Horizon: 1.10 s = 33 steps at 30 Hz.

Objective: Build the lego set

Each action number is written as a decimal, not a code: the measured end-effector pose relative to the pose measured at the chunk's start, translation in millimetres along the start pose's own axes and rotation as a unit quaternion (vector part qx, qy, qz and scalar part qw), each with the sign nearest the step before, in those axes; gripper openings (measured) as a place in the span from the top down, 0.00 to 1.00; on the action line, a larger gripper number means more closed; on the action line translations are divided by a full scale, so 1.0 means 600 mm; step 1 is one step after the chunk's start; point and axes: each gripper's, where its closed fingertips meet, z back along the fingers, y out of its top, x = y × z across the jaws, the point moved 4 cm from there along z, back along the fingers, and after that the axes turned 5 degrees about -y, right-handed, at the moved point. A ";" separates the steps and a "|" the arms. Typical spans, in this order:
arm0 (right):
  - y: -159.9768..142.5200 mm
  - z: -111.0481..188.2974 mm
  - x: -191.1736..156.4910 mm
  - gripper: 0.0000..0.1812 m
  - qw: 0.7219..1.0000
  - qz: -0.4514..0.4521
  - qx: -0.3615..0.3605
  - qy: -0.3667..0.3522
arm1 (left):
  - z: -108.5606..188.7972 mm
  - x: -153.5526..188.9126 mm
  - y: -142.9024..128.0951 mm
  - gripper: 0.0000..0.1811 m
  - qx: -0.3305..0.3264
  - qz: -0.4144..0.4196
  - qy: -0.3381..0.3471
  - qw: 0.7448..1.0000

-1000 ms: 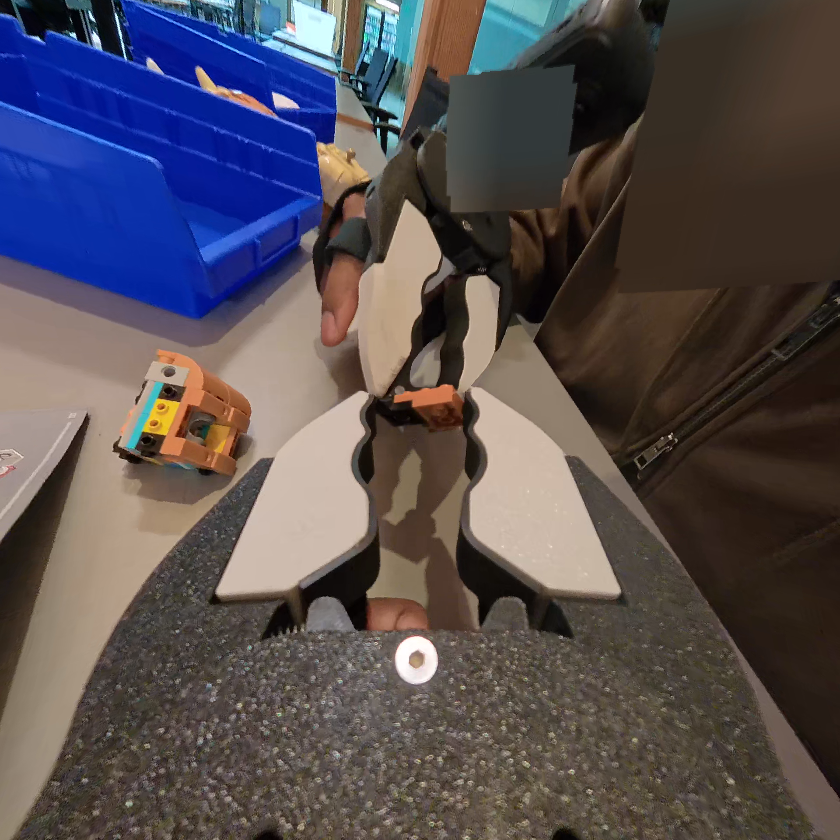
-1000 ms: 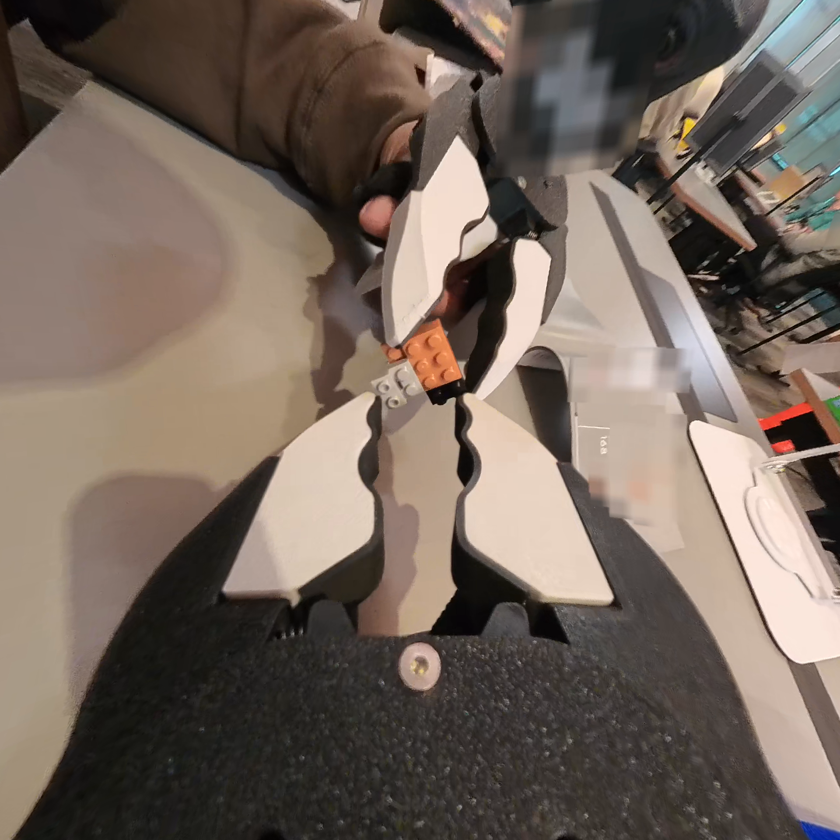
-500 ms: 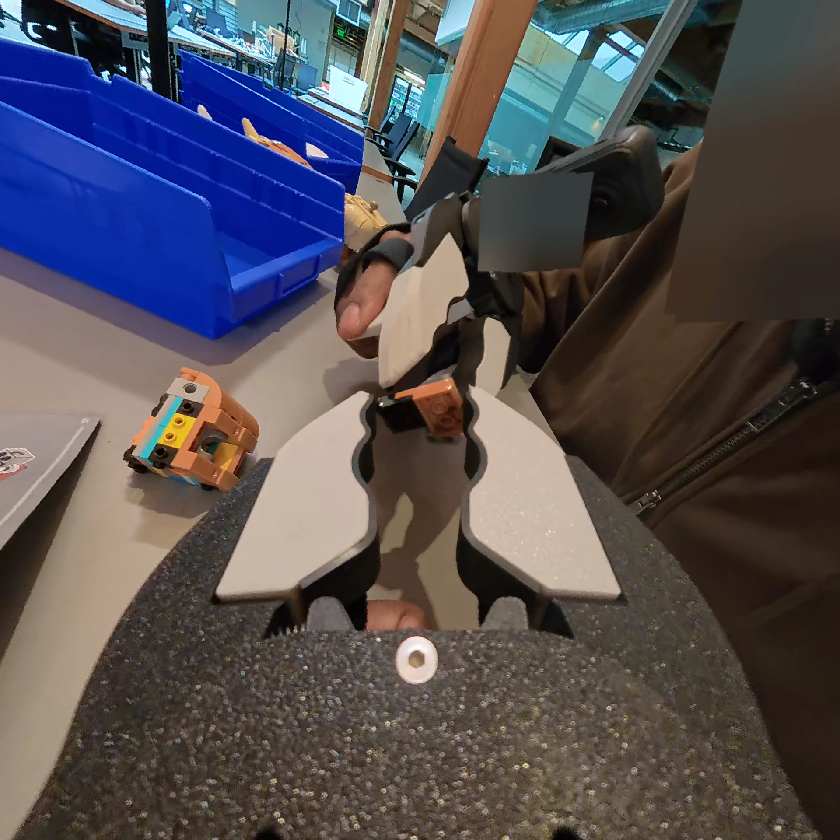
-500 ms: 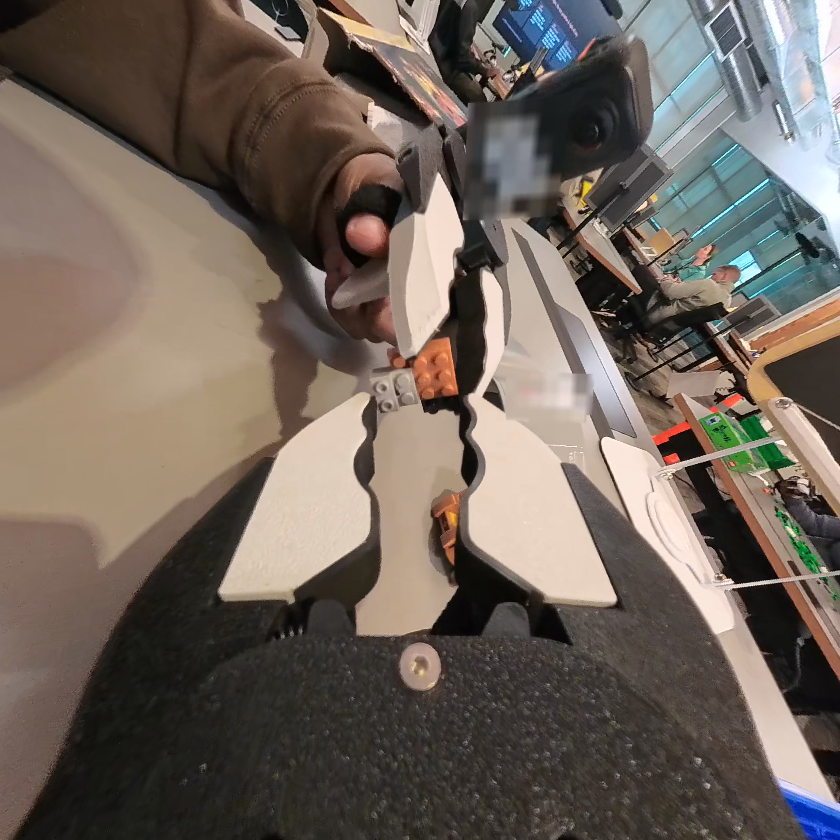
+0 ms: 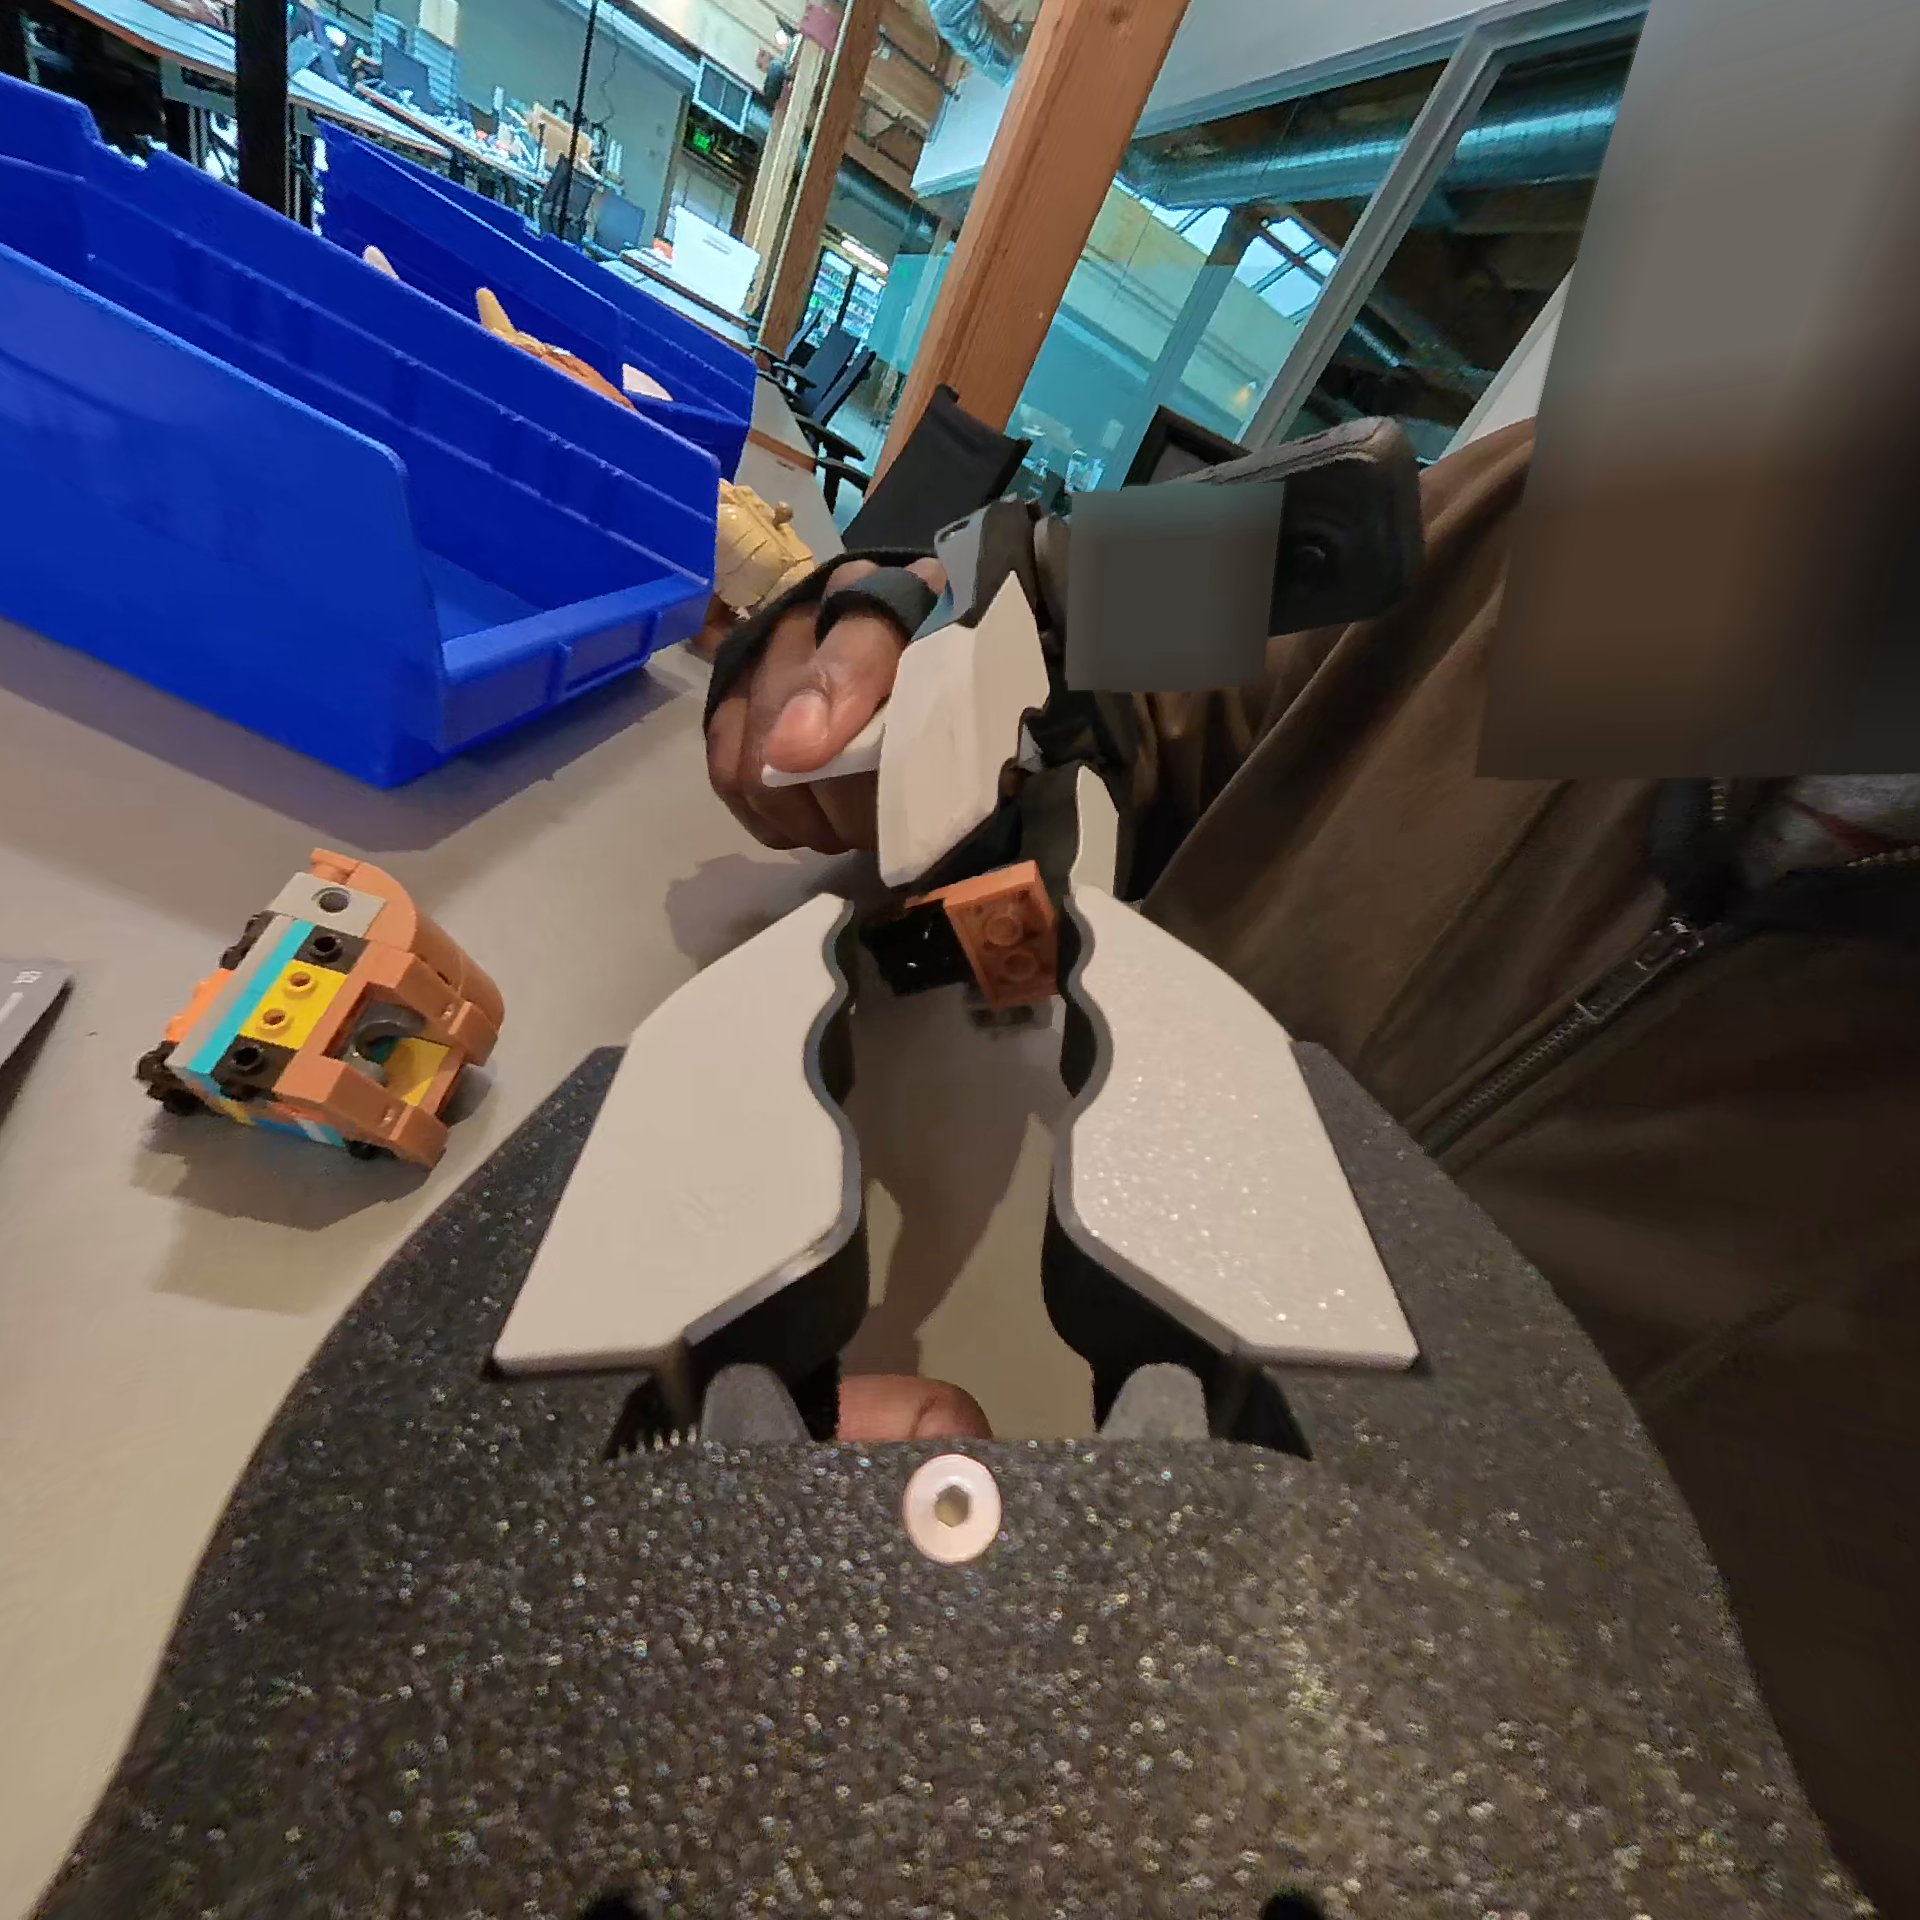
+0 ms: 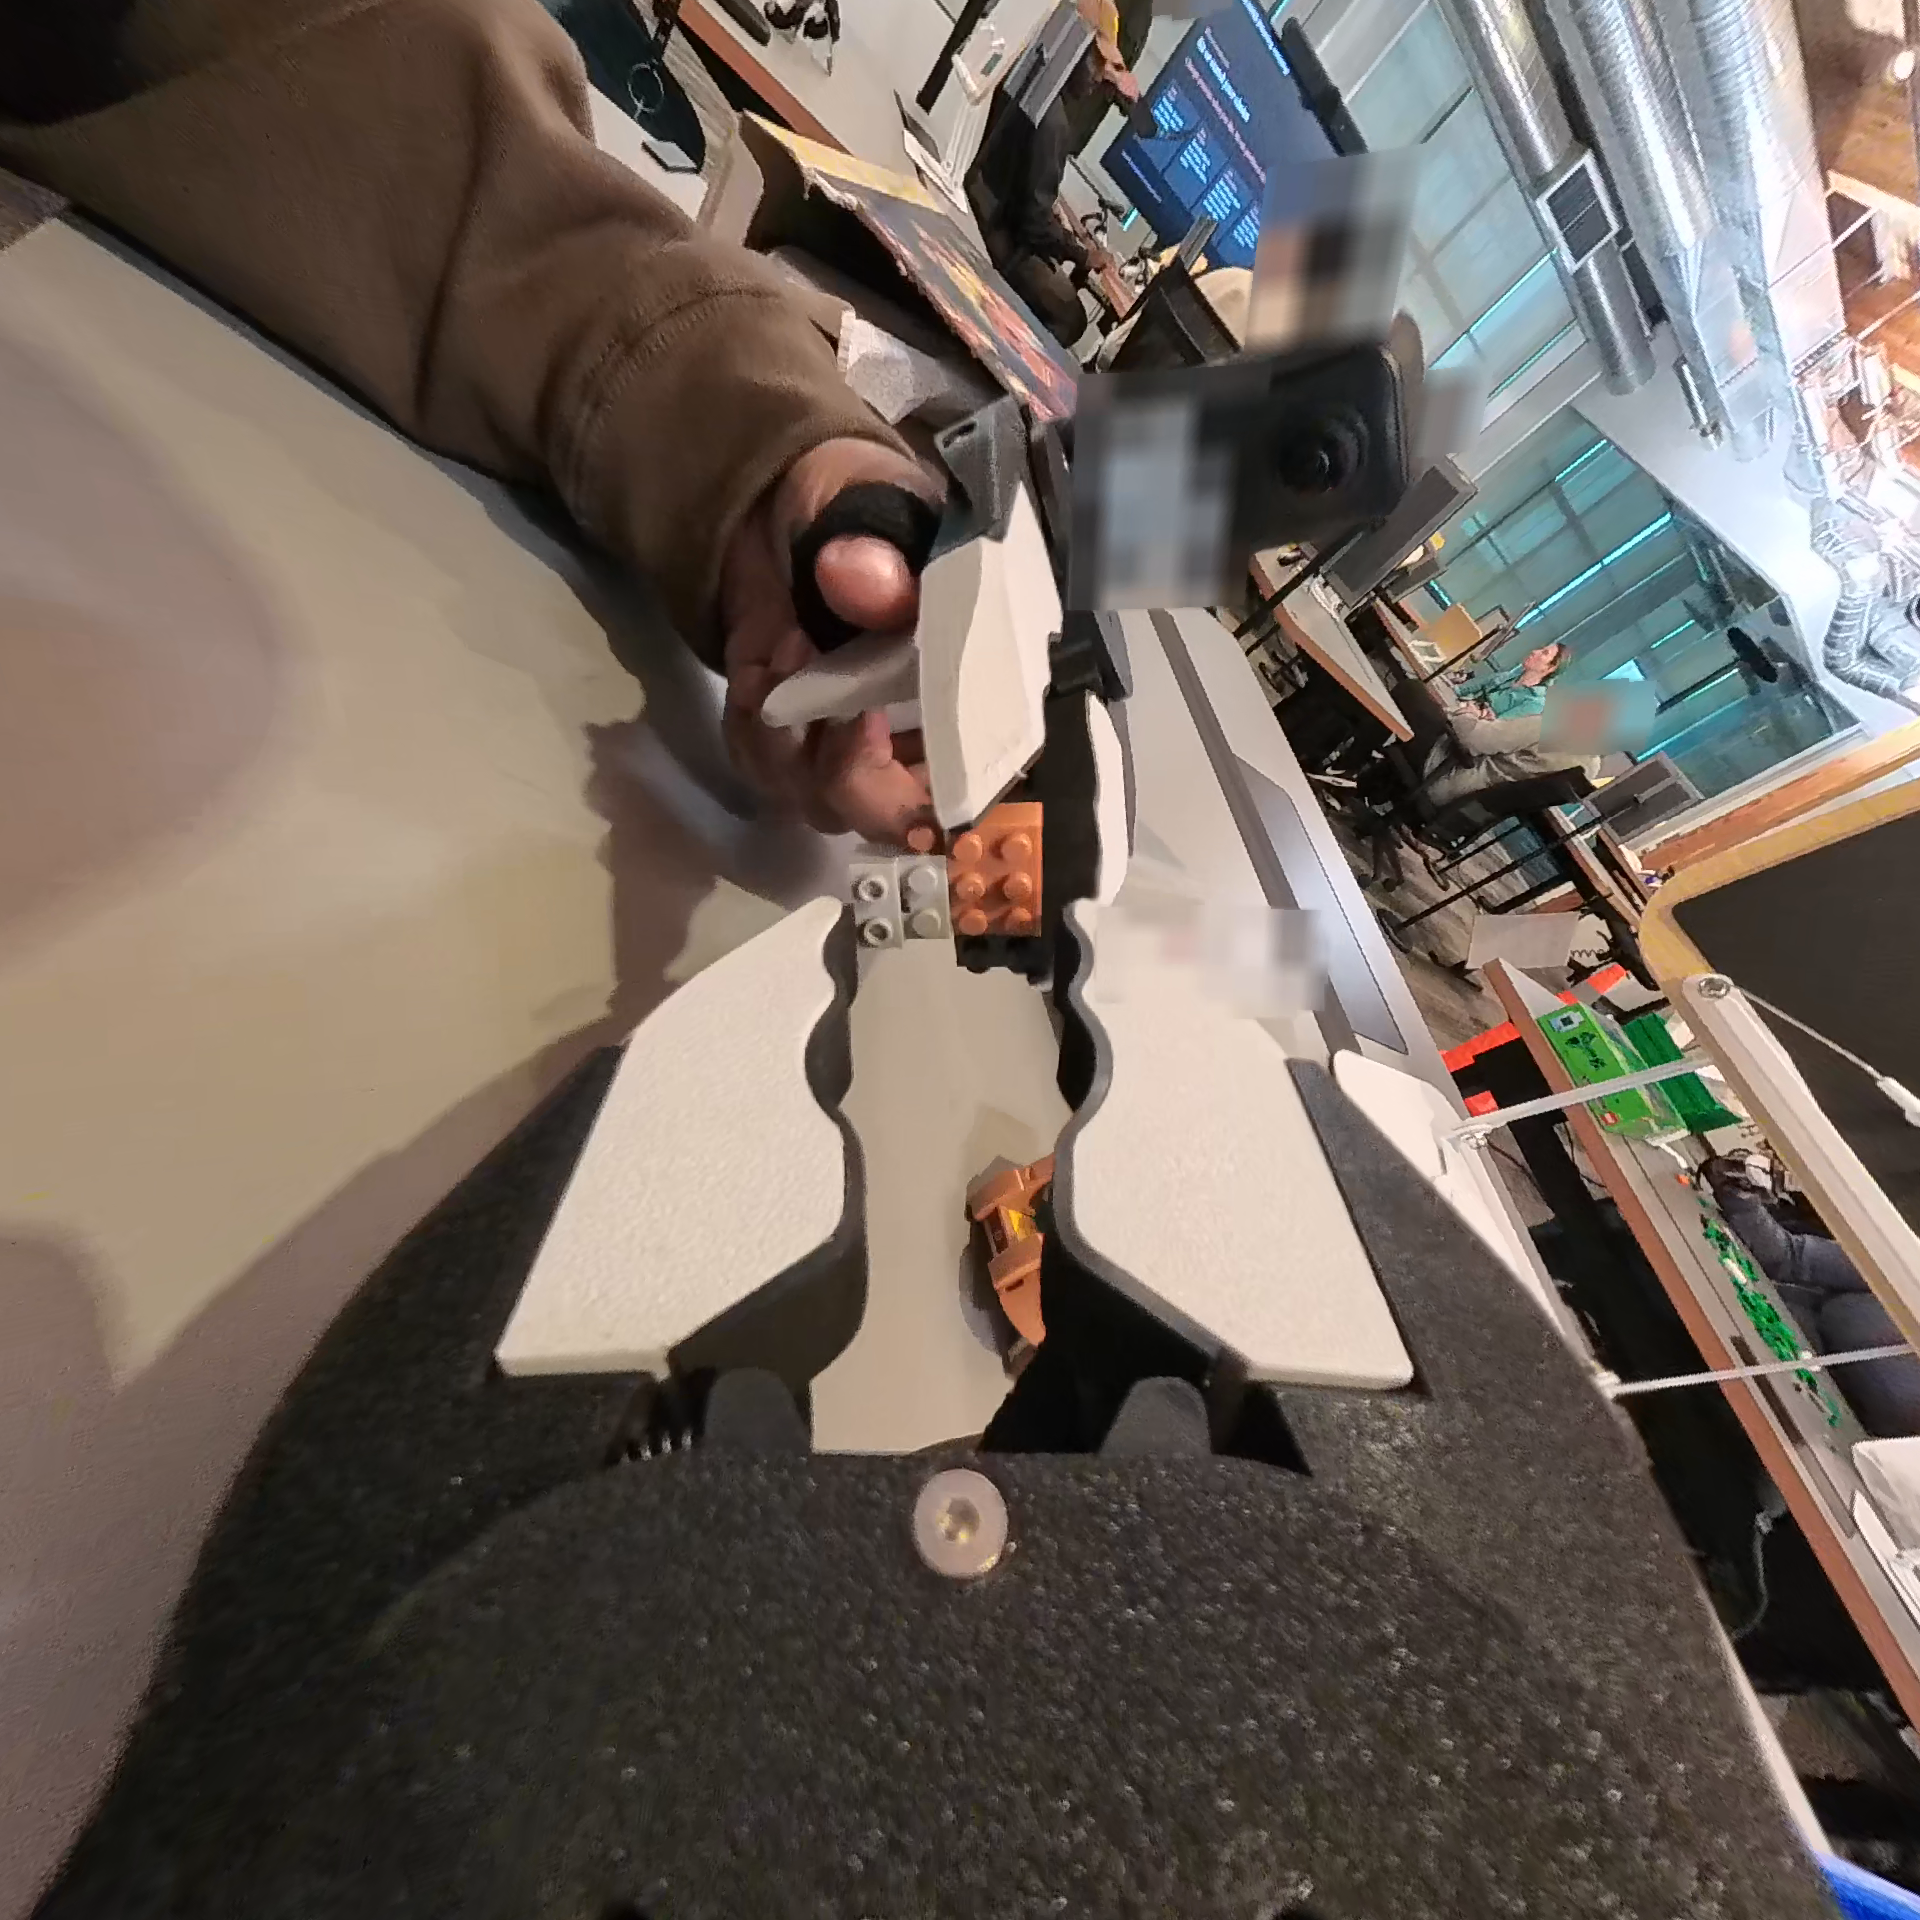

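Both hand-held grippers [image 5: 961, 914] higher now

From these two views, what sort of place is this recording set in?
Probably an open-plan workshop or lab office: blue storage bins on the grey table, rows of desks with seated people, exposed ducting overhead.

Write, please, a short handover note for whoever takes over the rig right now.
Left hand-held gripper: shut on the small sub-assembly of orange, grey and black bricks, held above the table.
Right hand-held gripper: shut on the same piece from the opposite side.
Larger orange build: lying on the table near the blue bins, untouched.
Done: two sub-builds exist.
Left: probably joining them; they are still apart.
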 end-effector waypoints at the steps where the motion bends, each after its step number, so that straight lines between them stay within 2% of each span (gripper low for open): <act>1: 0.001 0.000 -0.001 0.80 1.000 0.002 0.002 0.000 | -0.001 0.001 0.000 0.80 0.002 0.001 -0.004 1.000; 12: 0.007 0.004 -0.002 0.81 1.000 0.005 0.006 0.007 | -0.005 0.005 0.001 0.80 0.019 0.022 -0.029 0.999; 22: 0.002 0.002 0.004 0.81 1.000 0.004 -0.011 -0.004 | -0.002 -0.002 0.004 0.80 0.022 0.031 -0.010 0.999; 23: 0.001 0.003 0.006 0.82 1.000 0.004 -0.012 -0.008 | 0.000 -0.003 0.005 0.80 0.022 0.032 -0.006 0.999; 24: 0.001 0.004 0.010 0.95 1.000 0.004 -0.010 -0.015 | 0.002 -0.003 0.008 0.80 0.024 0.032 -0.001 0.999; 28: -0.005 0.002 0.013 0.95 1.000 -0.012 -0.020 -0.017 | 0.011 -0.011 0.019 0.82 0.034 0.064 0.029 0.997; 30: -0.017 -0.004 0.010 0.94 0.999 -0.001 -0.044 -0.016 | 0.020 -0.024 0.016 0.82 0.022 0.069 0.061 0.996; 33: -0.025 -0.008 0.005 0.94 0.998 -0.007 -0.061 -0.009 | 0.048 -0.047 0.011 0.82 0.040 0.077 0.117 0.989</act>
